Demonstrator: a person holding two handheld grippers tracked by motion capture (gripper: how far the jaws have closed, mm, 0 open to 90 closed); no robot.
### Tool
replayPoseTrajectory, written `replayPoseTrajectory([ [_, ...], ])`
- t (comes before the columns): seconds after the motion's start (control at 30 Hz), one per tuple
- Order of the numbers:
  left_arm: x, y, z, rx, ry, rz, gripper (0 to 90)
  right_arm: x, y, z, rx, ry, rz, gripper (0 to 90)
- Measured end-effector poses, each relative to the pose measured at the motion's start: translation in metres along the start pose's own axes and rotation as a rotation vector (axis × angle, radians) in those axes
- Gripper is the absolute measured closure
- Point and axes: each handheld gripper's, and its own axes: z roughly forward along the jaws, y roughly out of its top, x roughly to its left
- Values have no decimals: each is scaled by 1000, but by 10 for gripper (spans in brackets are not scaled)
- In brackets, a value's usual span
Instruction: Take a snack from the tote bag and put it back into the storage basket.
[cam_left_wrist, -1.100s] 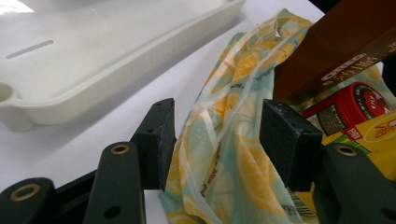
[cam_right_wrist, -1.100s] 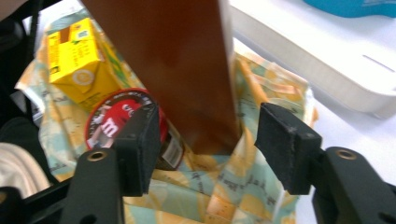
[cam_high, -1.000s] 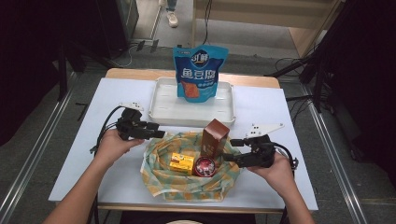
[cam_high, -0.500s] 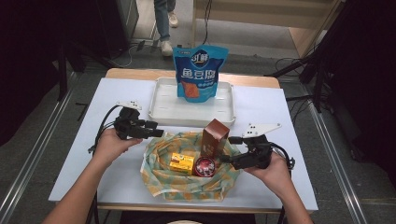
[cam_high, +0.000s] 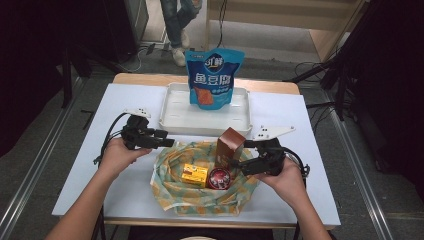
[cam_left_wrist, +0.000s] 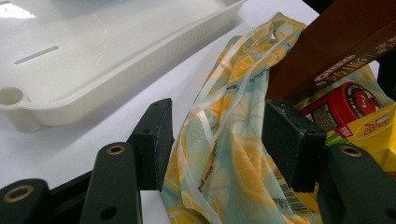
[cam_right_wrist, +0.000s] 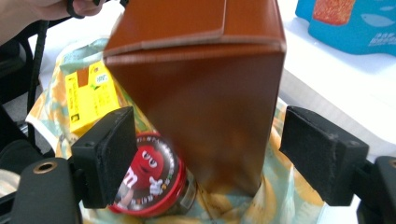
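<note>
A lemon-print bag (cam_high: 172, 192) lies open on the white table. In it stand a brown carton (cam_high: 230, 146) on end, a yellow box (cam_high: 194, 174) and a red M&M's can (cam_high: 219, 178). My right gripper (cam_high: 236, 165) is at the bag's right side; its jaws have just been opening. In the right gripper view they (cam_right_wrist: 212, 158) are wide open around the brown carton (cam_right_wrist: 205, 93), with a gap at the right pad (cam_right_wrist: 322, 158). My left gripper (cam_high: 169, 143) is open at the bag's left rim. The rim's fabric (cam_left_wrist: 224, 140) hangs loose between its pads (cam_left_wrist: 152, 140).
A white tray (cam_high: 175, 112) sits behind the bag, and a blue snack pouch (cam_high: 214, 75) stands upright in it. Cables trail from both grippers. A person's legs (cam_high: 177, 22) are on the floor beyond the table's far edge. Bare tabletop lies on both sides.
My right gripper's jaws have spread wider off the brown carton, and that hand has shifted slightly. The carton stays standing in the bag. My left gripper has kept still.
</note>
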Motion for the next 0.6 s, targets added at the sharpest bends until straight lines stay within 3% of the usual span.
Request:
replayPoseTrajectory([
  [0.23, 0, 0, -1, -6, -1, -1, 438, 2, 10, 5, -16, -10, 3, 204],
  [0.6, 0, 0, -2, -14, -8, -2, 436, 8, 17, 21, 14, -30, -5, 284],
])
